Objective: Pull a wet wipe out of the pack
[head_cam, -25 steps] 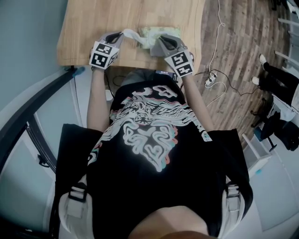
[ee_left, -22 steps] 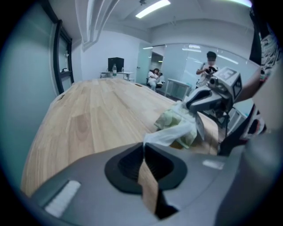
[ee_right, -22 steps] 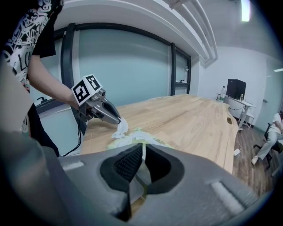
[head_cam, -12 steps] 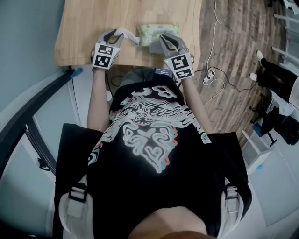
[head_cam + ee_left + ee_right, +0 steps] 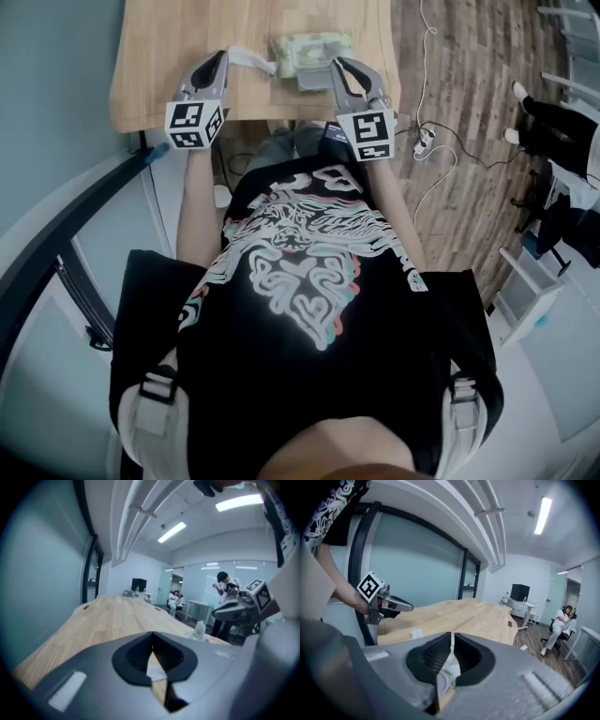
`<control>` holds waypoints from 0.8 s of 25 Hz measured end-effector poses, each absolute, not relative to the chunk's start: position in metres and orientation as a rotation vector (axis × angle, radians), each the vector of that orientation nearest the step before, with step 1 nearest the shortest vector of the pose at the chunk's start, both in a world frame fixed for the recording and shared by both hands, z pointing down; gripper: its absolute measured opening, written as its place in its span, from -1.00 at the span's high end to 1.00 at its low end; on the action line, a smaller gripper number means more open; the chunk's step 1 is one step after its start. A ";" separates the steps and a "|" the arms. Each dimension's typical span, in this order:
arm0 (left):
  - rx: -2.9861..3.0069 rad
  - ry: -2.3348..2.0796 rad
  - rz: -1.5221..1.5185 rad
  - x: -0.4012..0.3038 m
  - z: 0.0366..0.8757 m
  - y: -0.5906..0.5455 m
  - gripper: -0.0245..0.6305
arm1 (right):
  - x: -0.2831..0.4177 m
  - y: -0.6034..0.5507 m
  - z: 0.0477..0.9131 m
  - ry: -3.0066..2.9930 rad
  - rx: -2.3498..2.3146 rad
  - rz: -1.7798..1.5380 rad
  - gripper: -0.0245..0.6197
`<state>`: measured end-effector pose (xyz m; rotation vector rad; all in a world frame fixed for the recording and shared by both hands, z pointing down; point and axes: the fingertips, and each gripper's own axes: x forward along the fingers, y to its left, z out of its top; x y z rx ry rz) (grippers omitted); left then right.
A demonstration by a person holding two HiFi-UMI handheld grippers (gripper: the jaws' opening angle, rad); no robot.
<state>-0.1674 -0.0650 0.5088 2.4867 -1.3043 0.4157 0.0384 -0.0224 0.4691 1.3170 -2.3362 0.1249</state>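
One big wooden counter (image 5: pixel 159 56) holds it all. Over its near edge hang the left tool (image 5: pixel 220 58) and right tool (image 5: pixel 337 66), both pinched together on nothing; the left one's jaws have just closed. The green pack (image 5: pixel 311 52) lies by the right tool. The white wet wipe (image 5: pixel 251 60) lies flat between left tool and pack

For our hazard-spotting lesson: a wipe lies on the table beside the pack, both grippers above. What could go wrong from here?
1. The wipe lies bare on the table; it may dry out or pick up dirt.
2. Its end reaches the pack; if caught there, lifting it could drag the pack.
3. The right gripper, shut, hangs close to the pack and could knock it.
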 end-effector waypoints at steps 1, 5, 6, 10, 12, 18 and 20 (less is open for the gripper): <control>2.507 -1.314 0.381 -0.166 0.497 -0.062 0.96 | 0.041 -0.020 0.461 -2.357 1.359 0.122 0.86; 2.513 -1.325 0.349 -0.154 0.467 -0.044 0.96 | 0.048 -0.003 0.438 -2.413 1.415 0.100 0.86; 2.511 -1.332 0.361 -0.148 0.462 -0.038 0.96 | 0.049 0.002 0.434 -2.420 1.408 0.098 0.86; 2.563 -1.439 0.389 -0.124 0.436 -0.018 0.96 | 0.058 0.018 0.420 -2.420 1.431 0.098 0.86; 2.592 -1.487 0.428 -0.112 0.429 -0.007 0.96 | 0.063 0.025 0.412 -2.417 1.462 0.100 0.87; 2.537 -1.527 0.415 -0.095 0.414 0.025 0.96 | 0.069 0.047 0.383 -2.477 1.488 0.071 0.93; 2.533 -1.549 0.407 -0.095 0.407 0.035 0.96 | 0.067 0.055 0.379 -2.501 1.468 0.065 0.92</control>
